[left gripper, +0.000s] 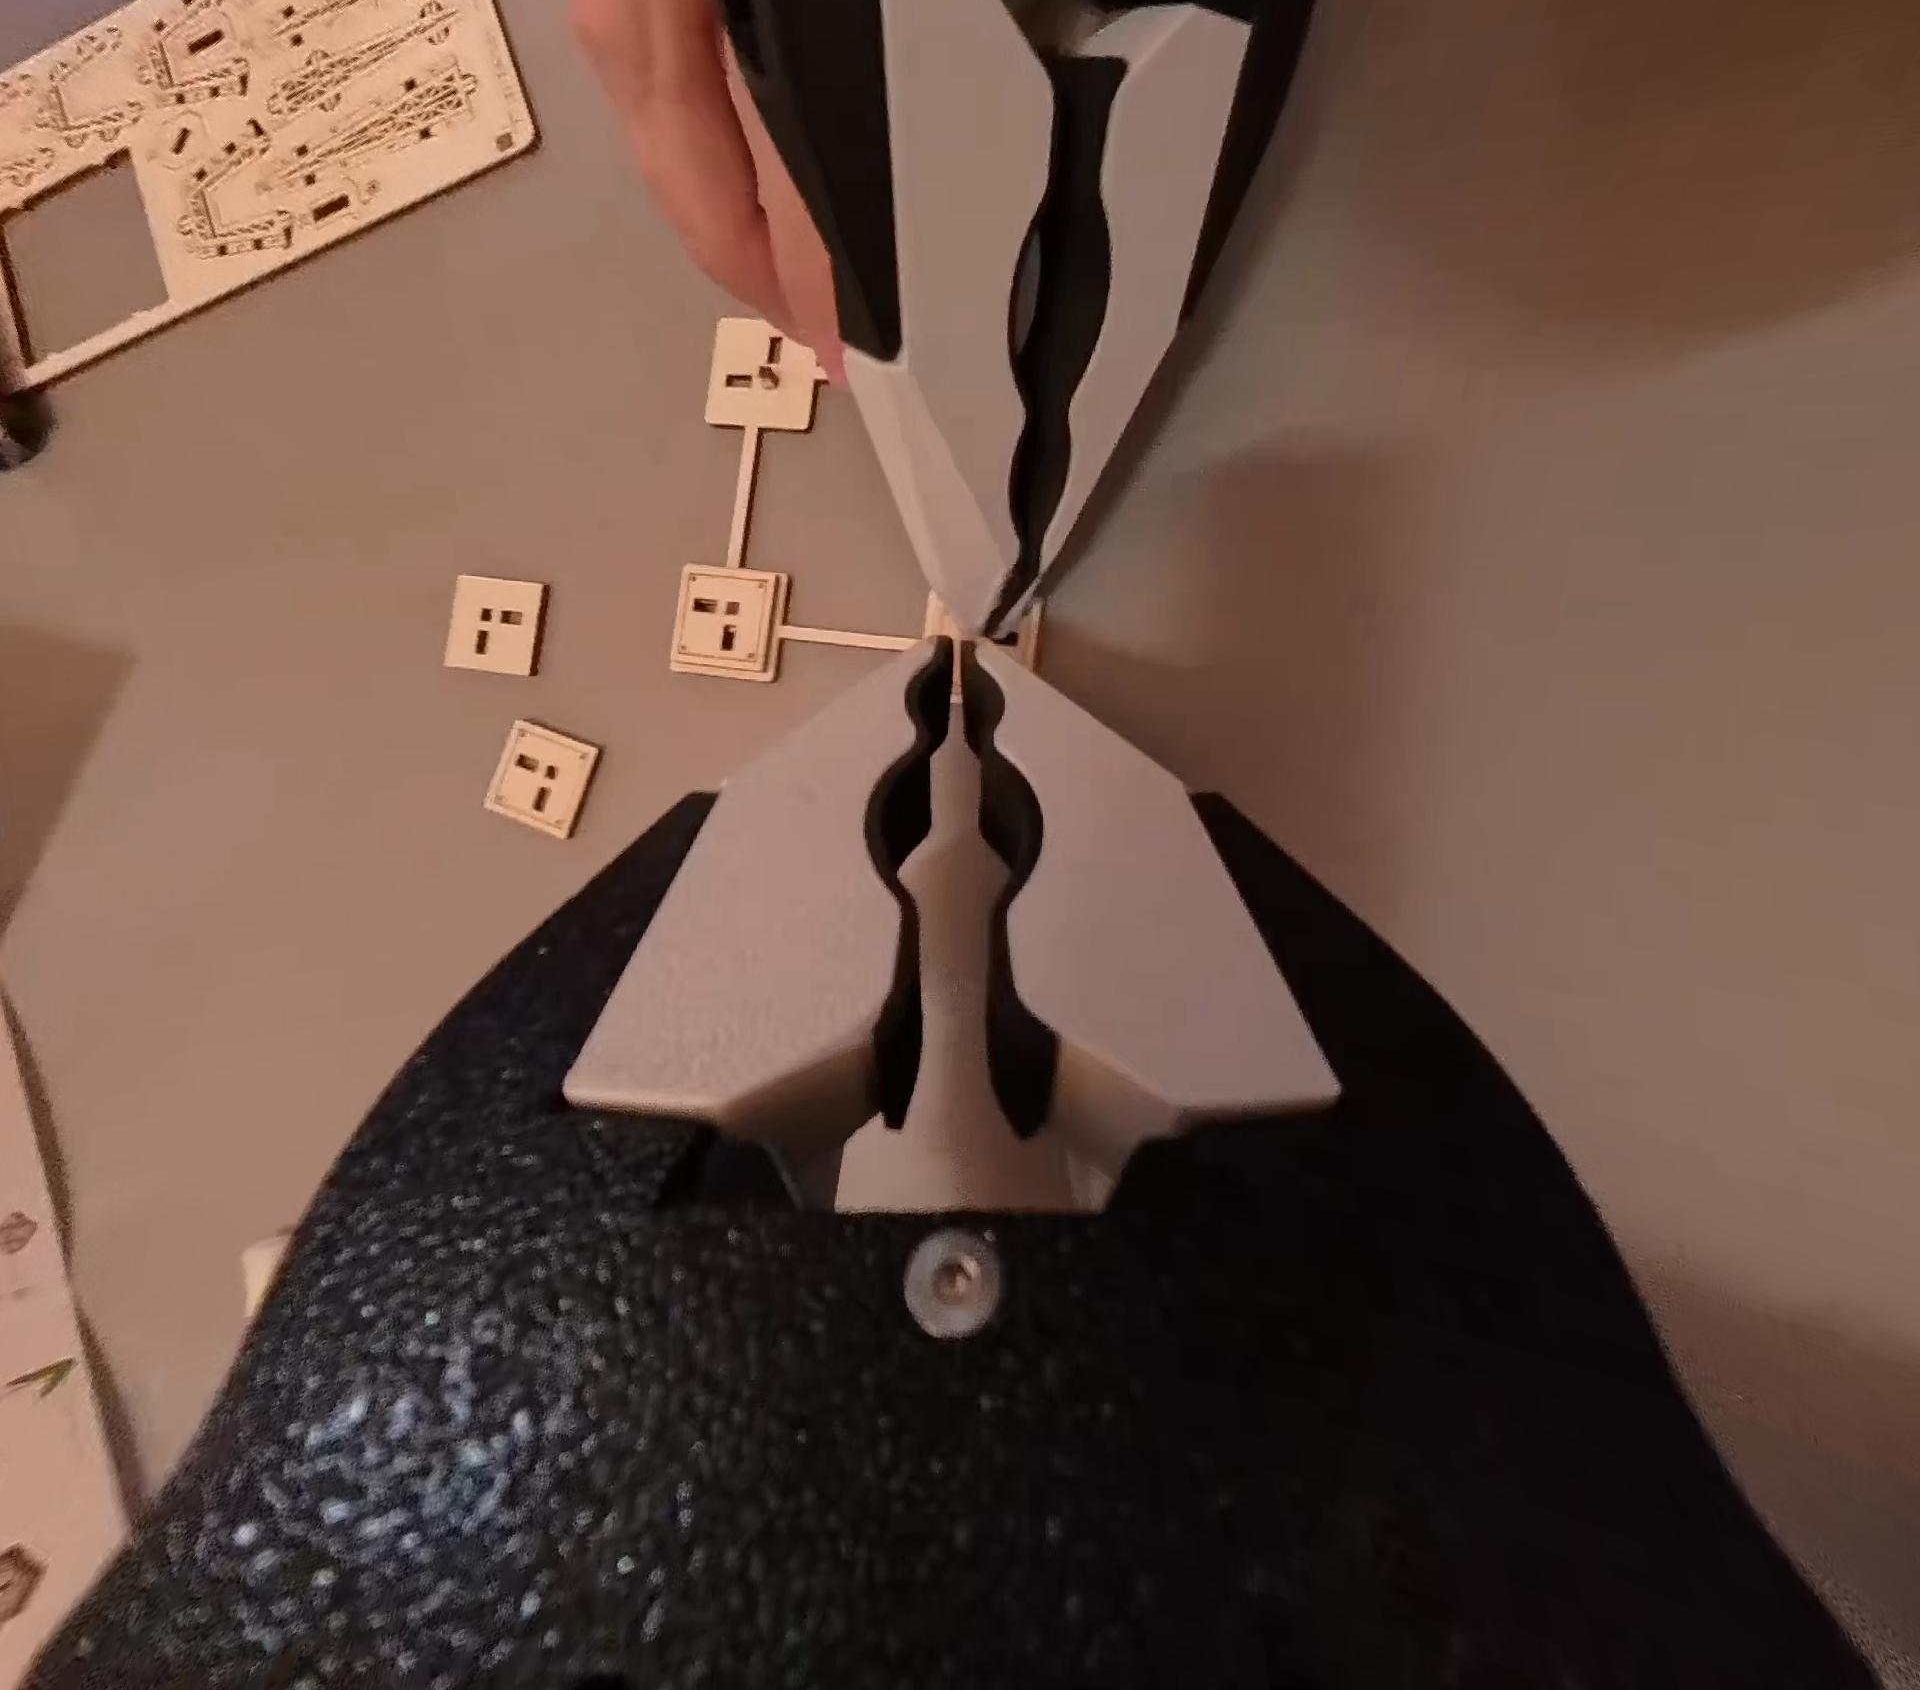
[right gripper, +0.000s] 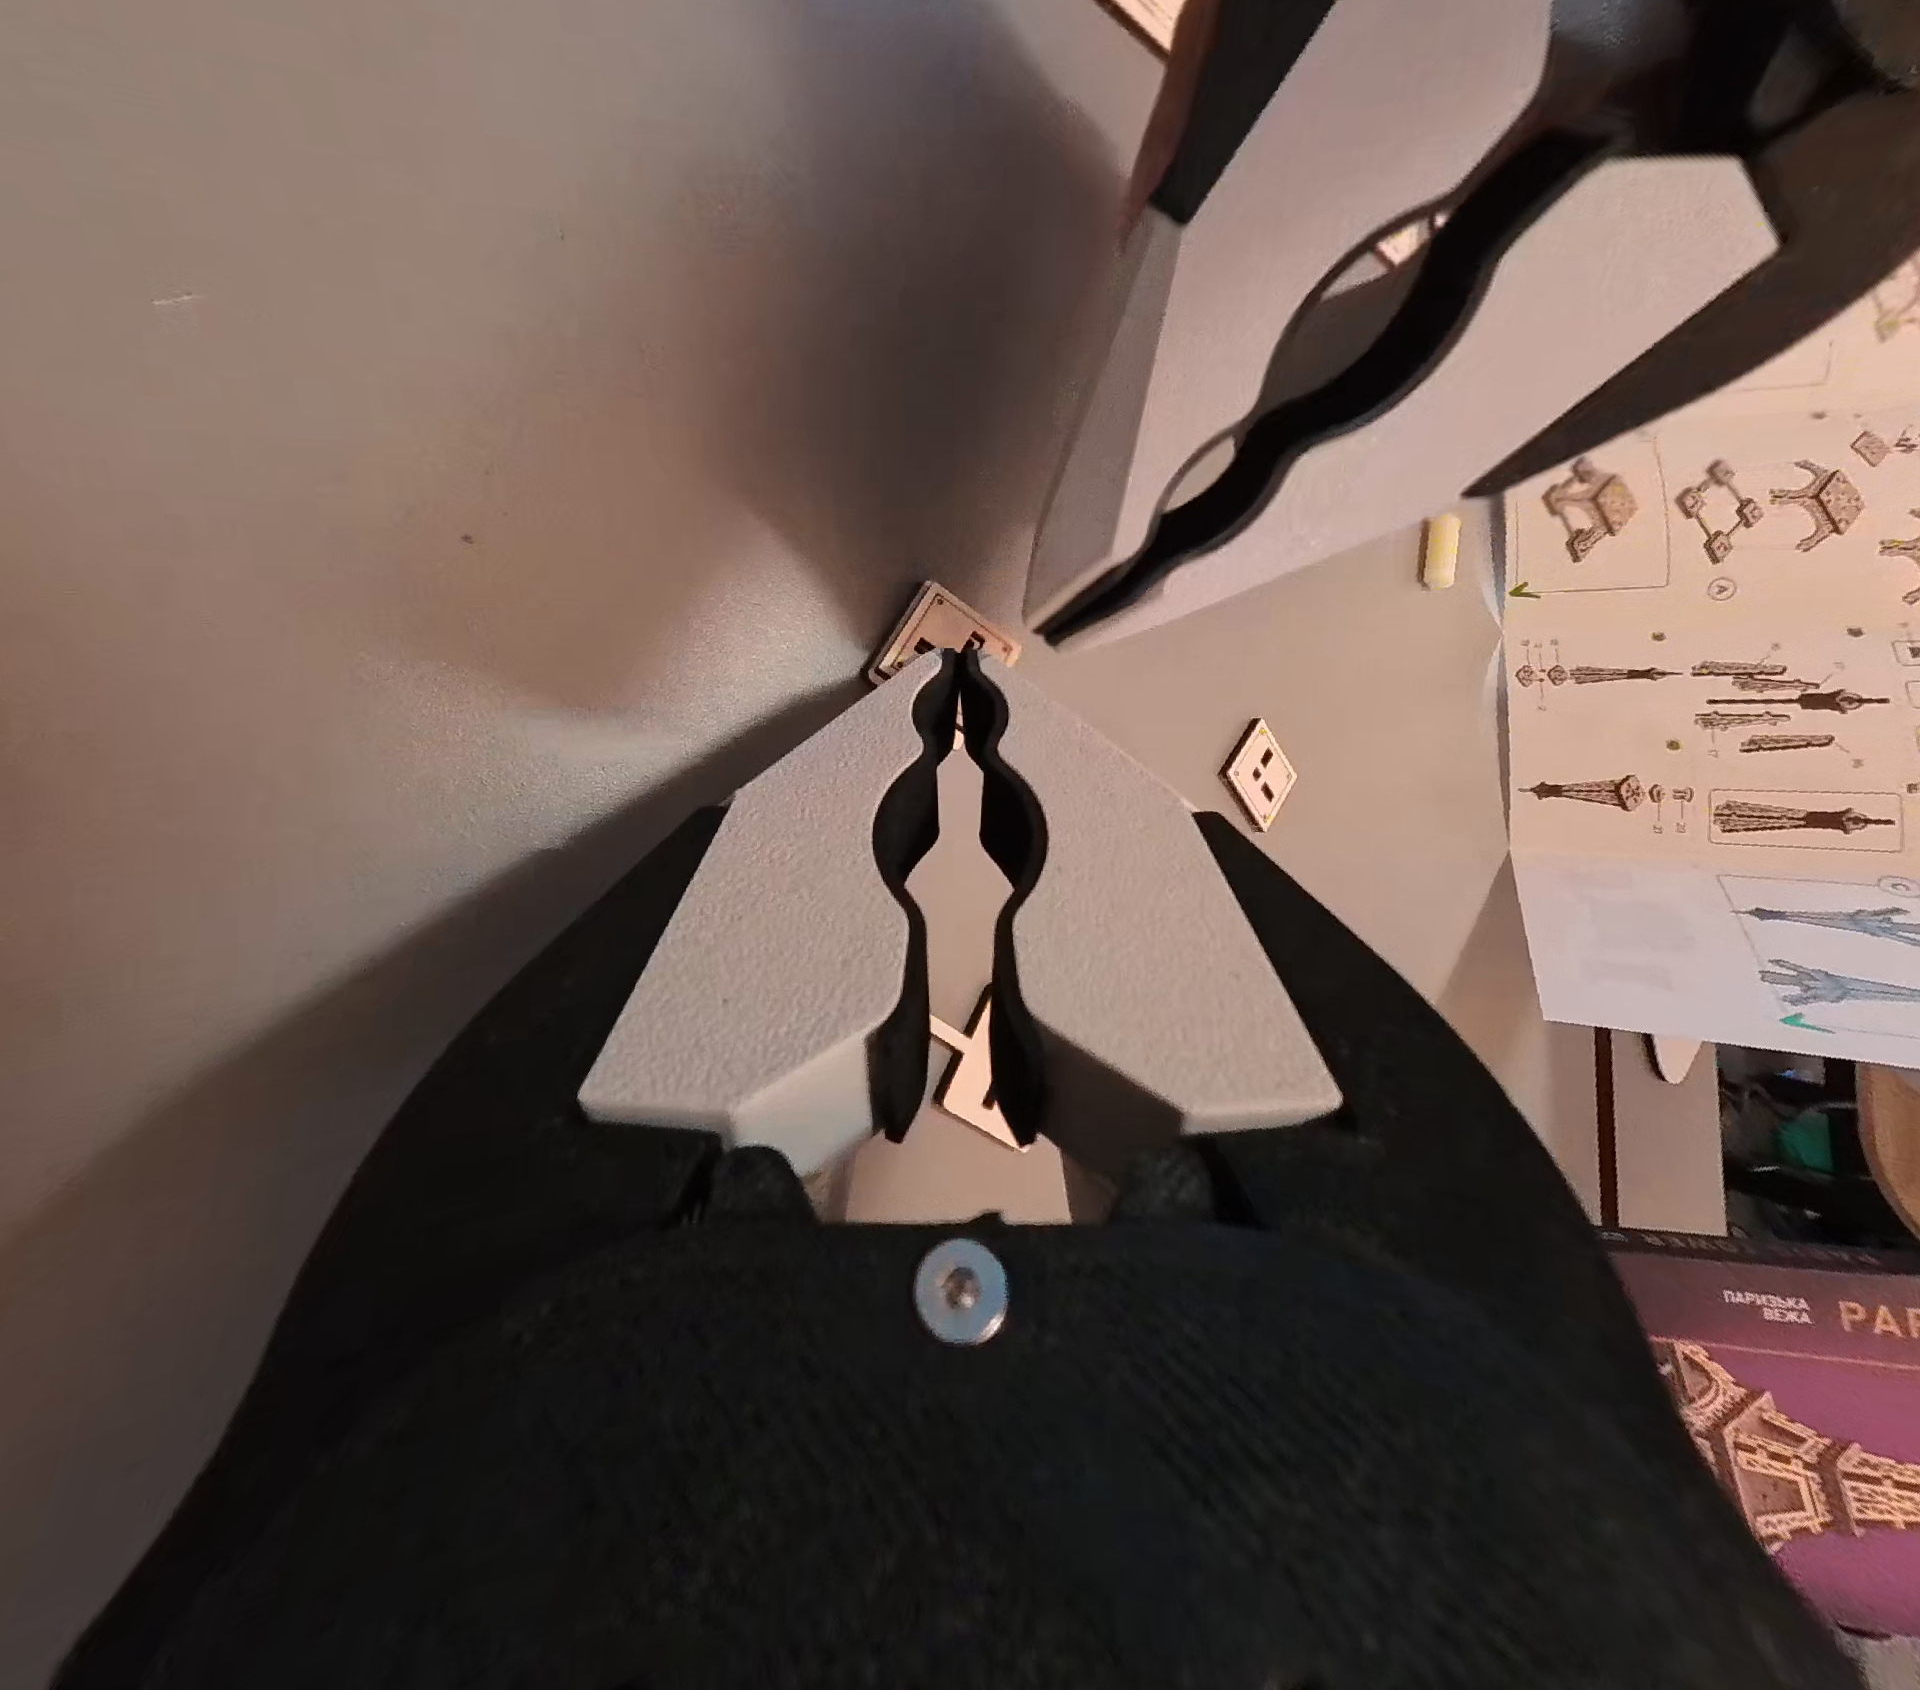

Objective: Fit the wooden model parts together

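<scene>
While flat, wooden frame (left gripper: 821,632) runs leftward.

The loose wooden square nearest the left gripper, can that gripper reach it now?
Probably: the loose square lies flat on bare table beside the left gripper, though its jaws pinch the frame.

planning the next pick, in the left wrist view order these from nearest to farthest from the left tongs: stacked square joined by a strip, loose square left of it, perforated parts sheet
1. Stacked square, just left of the left tongs, joined to their spot by a thin strip.
2. Loose square, farther left on the table.
3. Perforated parts sheet, far upper left.
</scene>
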Available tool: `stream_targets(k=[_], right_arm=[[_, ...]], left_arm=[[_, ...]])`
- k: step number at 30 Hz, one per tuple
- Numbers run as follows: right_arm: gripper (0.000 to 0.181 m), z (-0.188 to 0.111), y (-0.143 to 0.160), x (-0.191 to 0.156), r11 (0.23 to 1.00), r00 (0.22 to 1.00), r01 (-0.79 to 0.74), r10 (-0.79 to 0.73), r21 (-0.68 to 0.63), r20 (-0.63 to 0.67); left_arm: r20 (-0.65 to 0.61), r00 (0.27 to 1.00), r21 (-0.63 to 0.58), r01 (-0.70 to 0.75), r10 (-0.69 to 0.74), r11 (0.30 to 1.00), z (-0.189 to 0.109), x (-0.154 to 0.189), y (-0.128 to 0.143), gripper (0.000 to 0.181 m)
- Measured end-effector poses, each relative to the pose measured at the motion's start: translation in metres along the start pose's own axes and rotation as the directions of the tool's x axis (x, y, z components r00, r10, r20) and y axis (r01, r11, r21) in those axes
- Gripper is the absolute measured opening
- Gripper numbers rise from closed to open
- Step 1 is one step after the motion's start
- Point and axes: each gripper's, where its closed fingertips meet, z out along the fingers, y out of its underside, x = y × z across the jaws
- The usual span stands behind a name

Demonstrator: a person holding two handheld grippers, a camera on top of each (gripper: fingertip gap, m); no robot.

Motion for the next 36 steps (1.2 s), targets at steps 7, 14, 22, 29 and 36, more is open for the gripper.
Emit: stream_targets(k=[7, 14, 22, 29, 36], right_arm=[[0.000, 0.000, 0.000, 0.000, 1.000, 1.000, -0.003, 0.003, 0.003, -0.002], [0.000, 0.000, 0.000, -0.001, 1.000, 1.000, -0.012, 0.012, -0.001, 0.008], [0.000, 0.000, 0.001, 0.000, 0.998, 1.000, 0.005, -0.003, -0.063, 0.022], [0.000, 0.000, 0.001, 0.000, 0.997, 0.999, -0.031, 0.033, -0.068, 0.034], [0.000, 0.000, 0.001, 0.001, 0.995, 0.996, -0.083, 0.085, -0.047, 0.029]], left_arm=[[0.046, 0.999, -0.023, 0.000, 0.001, 1.000, 0.015, -0.005, 0.007, 0.000], [0.056, 0.998, -0.076, -0.031, 0.035, 0.997, 0.016, -0.005, 0.007, 0.000], [0.058, 0.998, -0.123, -0.029, 0.036, 0.992, 0.017, -0.004, 0.009, 0.000], [0.036, 0.999, -0.166, 0.004, 0.002, 0.986, 0.017, -0.004, 0.010, 0.000], [0.036, 0.999, -0.219, 0.018, -0.010, 0.976, 0.017, -0.004, 0.010, 0.000]])
